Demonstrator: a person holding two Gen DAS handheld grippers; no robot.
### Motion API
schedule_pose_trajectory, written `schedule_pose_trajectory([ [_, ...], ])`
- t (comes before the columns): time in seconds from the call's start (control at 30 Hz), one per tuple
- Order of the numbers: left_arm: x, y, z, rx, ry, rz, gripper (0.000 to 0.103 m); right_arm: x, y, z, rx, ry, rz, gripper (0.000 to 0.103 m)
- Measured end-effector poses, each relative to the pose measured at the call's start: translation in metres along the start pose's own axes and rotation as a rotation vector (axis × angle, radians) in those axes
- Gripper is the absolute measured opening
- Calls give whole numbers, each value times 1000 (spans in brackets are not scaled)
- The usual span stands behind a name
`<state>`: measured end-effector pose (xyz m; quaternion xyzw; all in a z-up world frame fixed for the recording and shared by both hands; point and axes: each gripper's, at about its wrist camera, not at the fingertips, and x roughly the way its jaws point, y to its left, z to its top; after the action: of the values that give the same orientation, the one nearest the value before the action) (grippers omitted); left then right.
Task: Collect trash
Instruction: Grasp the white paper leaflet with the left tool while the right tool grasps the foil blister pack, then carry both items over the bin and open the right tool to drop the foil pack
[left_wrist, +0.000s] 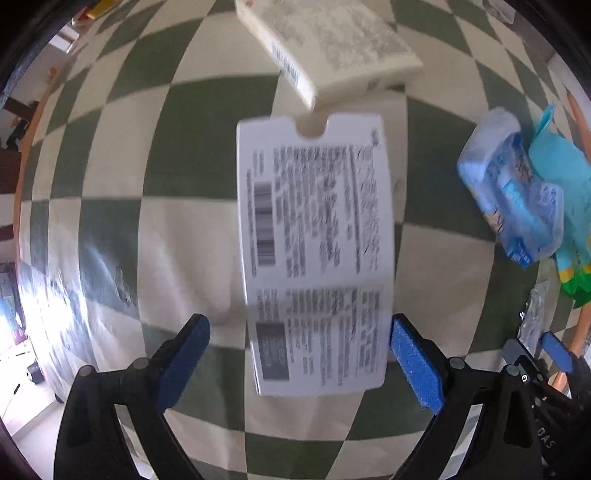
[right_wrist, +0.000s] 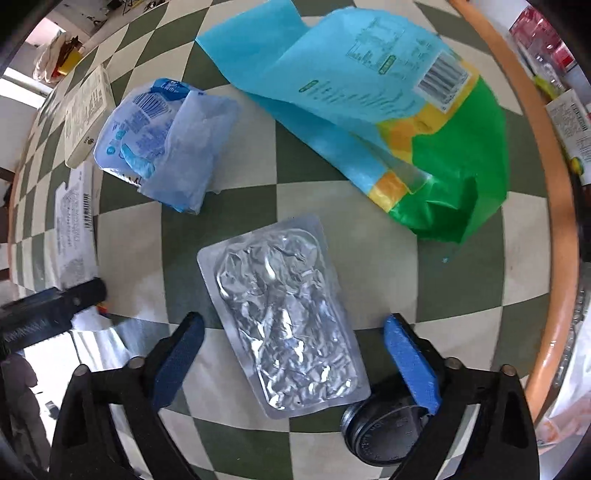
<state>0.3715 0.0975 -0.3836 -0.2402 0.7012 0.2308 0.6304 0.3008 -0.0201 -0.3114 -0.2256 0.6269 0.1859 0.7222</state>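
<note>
Flat white printed card (left_wrist: 314, 254) lies lengthwise from 12 to 6 between the wide-open, empty left gripper (left_wrist: 299, 362). Crinkled silver foil pack (right_wrist: 282, 314), long axis 11 to 5, lies between the right gripper (right_wrist: 295, 363), also wide, holding nothing.

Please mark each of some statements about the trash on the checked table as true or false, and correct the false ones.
1. The left gripper is open above a white printed card. True.
2. The silver foil pack is clamped by the right gripper. False: the pads stand apart from it.
3. The blue and green bag lies flat and smooth. False: it is crumpled.
4. A dark round lid lies near the foil pack. True.
</note>
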Motion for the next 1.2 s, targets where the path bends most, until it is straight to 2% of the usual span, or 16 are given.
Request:
schedule_pose_trajectory([
  [0.03,-2,-2,2,10,-14,4,96,-2,1,-4,2,-10,-16,83],
  [0.07,-3,-4,4,18,-26,4,87,-5,1,-6,4,-29,-35,69],
  [0.1,-5,-9,6,19,-38,-13,82,-7,0,-7,3,-52,-46,69],
  [0.13,-6,-11,8,18,-36,-22,71,-8,-1,-11,7,-57,-25,69],
  [0.17,-9,-14,8,23,-45,-20,70,-8,-2,-12,9,-63,-17,69],
  [0.27,-10,-20,4,54,-54,-20,70,-6,-4,-15,2,-71,-11,68],
  [0.37,-11,-25,-8,83,-61,-11,70,-9,-11,-21,24,-71,31,67],
  [0.6,-23,-32,-64,131,-103,14,70,-22,-24,-26,58,-92,92,67],
  [0.7,-30,-40,-74,139,-112,9,70,-29,-24,-29,62,-105,111,67],
  [0.73,-30,-34,-88,143,-118,6,70,-32,-23,-32,60,-112,116,67],
  [0.87,-39,-24,-108,154,-147,11,70,-50,-17,-40,66,-129,134,67],
  [0.97,-44,-15,-110,152,-164,7,70,-58,-12,-53,75,-143,148,66],
  [1.07,-48,-6,-131,156,-188,-4,70,-70,-4,-70,75,-164,154,66],
  [1.2,-63,17,-177,179,-222,-29,70,-86,13,-101,86,-204,162,66],
])
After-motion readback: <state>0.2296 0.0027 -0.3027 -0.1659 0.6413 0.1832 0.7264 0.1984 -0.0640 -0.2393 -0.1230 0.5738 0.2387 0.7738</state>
